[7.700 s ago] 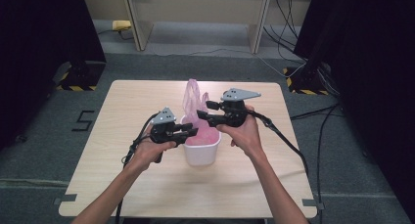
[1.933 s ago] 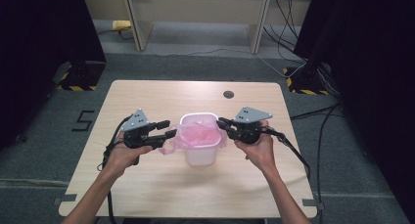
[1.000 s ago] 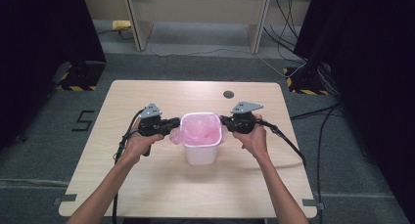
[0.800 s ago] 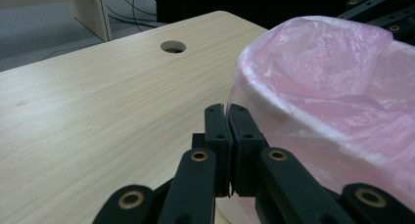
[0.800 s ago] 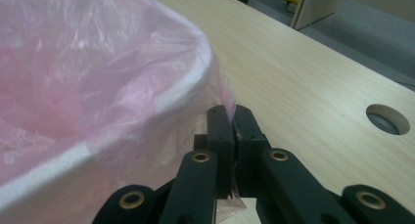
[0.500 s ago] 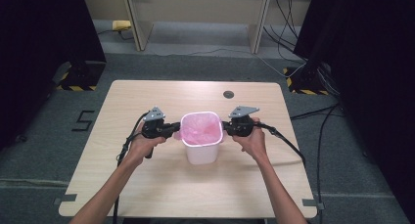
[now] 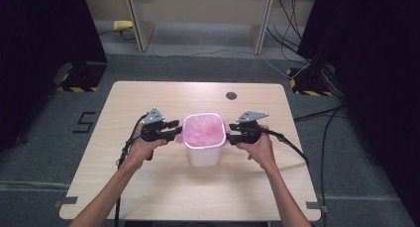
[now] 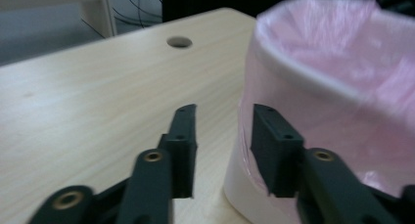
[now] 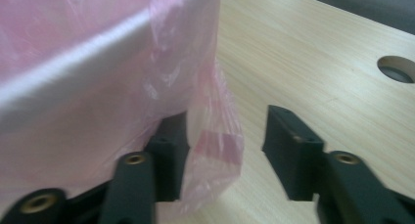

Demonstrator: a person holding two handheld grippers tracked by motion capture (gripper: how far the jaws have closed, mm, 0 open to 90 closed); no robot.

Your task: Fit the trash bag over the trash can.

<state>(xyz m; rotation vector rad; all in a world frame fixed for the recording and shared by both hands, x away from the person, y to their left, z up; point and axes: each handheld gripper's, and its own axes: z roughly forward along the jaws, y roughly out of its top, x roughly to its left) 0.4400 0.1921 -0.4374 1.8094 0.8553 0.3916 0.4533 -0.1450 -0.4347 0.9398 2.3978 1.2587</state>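
A white bin [image 7: 203, 156] stands mid-table, lined with a pink bag [image 7: 202, 130] whose edge is folded down over the rim. My left gripper [image 7: 177, 133] sits level at the bin's left side. Its jaws have just been opening and stand open [image 8: 222, 136] on bare table, with the bag's overhang [image 8: 342, 62] beside the right jaw. My right gripper [image 7: 229, 137] is at the bin's right side. Its jaws have also just been opening [image 9: 222, 131]. A loose flap of the bag [image 9: 215, 143] hangs between them, and no pad presses on it.
The wooden table [image 7: 148, 187] has a round cable hole [image 7: 231, 95] behind the bin. Each gripper's cable trails toward the near edge. Dark curtains flank the table, and floor cables [image 7: 327, 118] run at the right.
Both grippers' jaws have opened and let go of the bag's edge at the bin's sides. The hands have stayed about where they were, and the bag rests over the rim.
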